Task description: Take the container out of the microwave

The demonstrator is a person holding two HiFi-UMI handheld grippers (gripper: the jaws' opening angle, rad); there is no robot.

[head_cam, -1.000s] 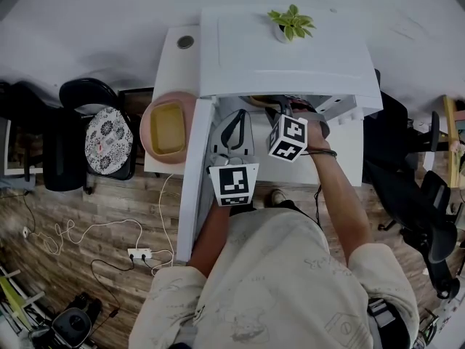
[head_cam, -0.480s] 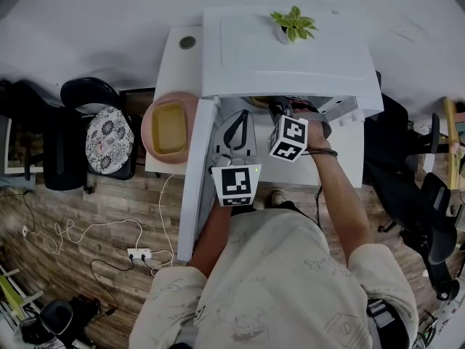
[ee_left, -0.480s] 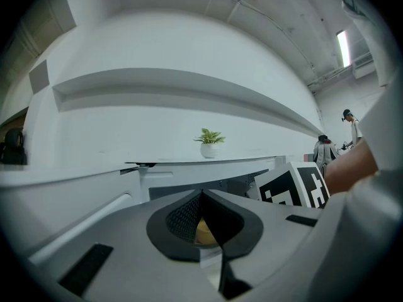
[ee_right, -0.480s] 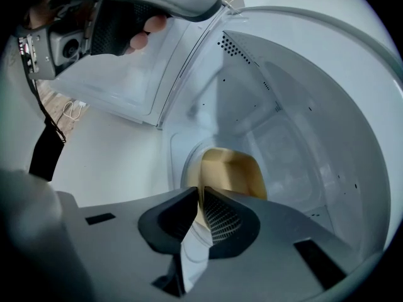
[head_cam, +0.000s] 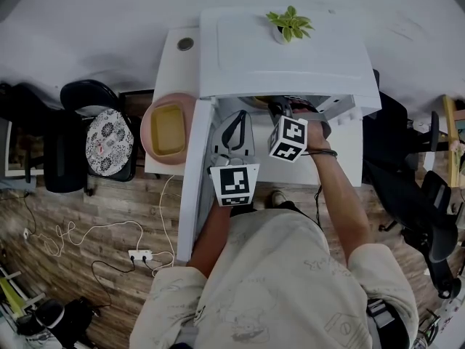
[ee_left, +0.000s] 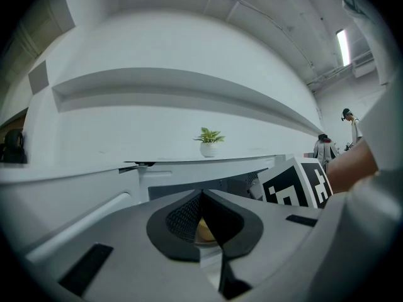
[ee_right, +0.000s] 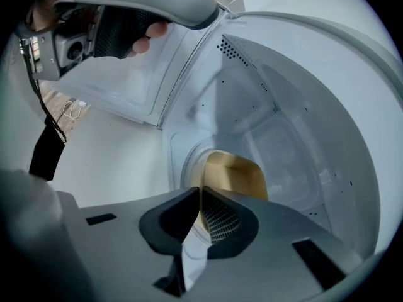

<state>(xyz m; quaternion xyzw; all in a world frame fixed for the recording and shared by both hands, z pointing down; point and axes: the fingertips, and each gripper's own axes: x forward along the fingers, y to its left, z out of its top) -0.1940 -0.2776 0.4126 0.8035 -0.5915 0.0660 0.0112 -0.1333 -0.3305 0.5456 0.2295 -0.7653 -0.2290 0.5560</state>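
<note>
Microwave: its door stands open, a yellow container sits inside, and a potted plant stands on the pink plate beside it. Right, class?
One slip: the head view shows the potted plant on top of the microwave, not on the pink plate. Its door is open, with the yellow container inside.

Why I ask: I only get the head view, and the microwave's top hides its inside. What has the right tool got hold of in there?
Observer: The right tool has just been closing, and its jaws pinch the near rim of a yellow container.
Operator: Where is that container?
Observer: Over the round turntable on the cavity floor. I can't tell whether it has lifted off.
Operator: Is the left tool holding anything?
Observer: No. The left tool has its jaws together on nothing and points at the open front of the microwave.
</note>
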